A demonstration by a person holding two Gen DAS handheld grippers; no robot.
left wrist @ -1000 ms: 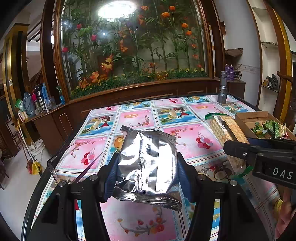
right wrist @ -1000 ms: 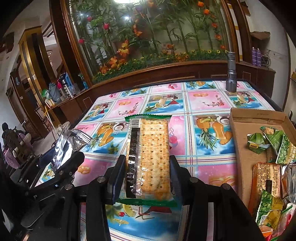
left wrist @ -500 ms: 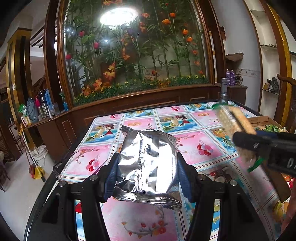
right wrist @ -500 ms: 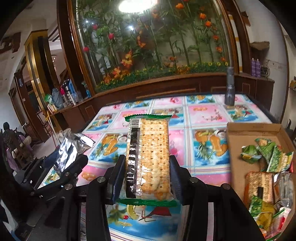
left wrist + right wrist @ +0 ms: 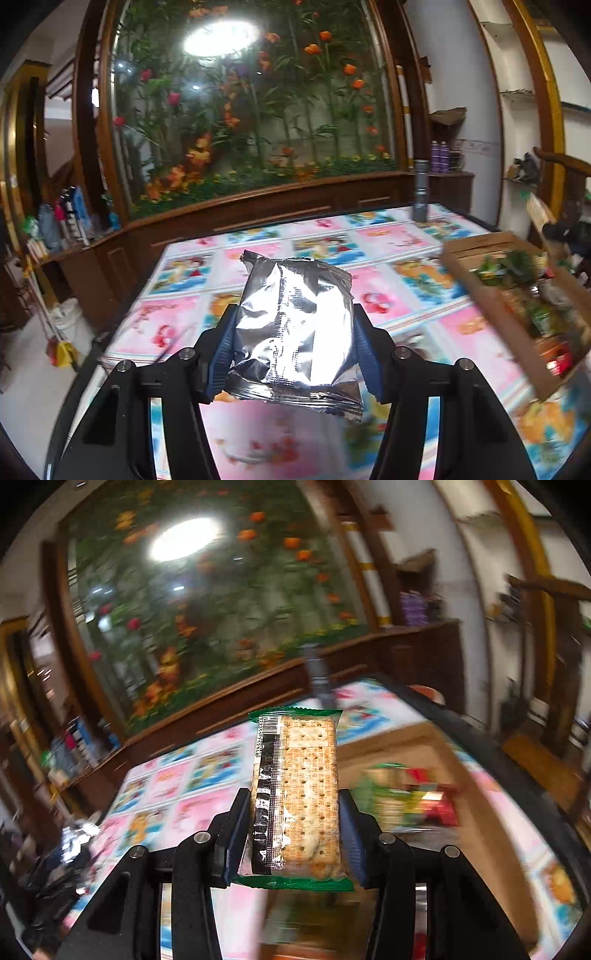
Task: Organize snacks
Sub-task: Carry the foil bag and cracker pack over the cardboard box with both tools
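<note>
The left gripper (image 5: 293,336) pinches a silver foil bag (image 5: 295,328) above the patterned tablecloth (image 5: 388,291). The right gripper (image 5: 293,827) clamps a cracker packet (image 5: 297,797) over the cardboard box (image 5: 424,746) of snacks.

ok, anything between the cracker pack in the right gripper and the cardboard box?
Nothing visible. The right hand-held gripper holds the cracker pack in the air, with the open cardboard box just beyond it, already holding snacks. The view is motion-blurred, so small obstacles could be missed.
</note>
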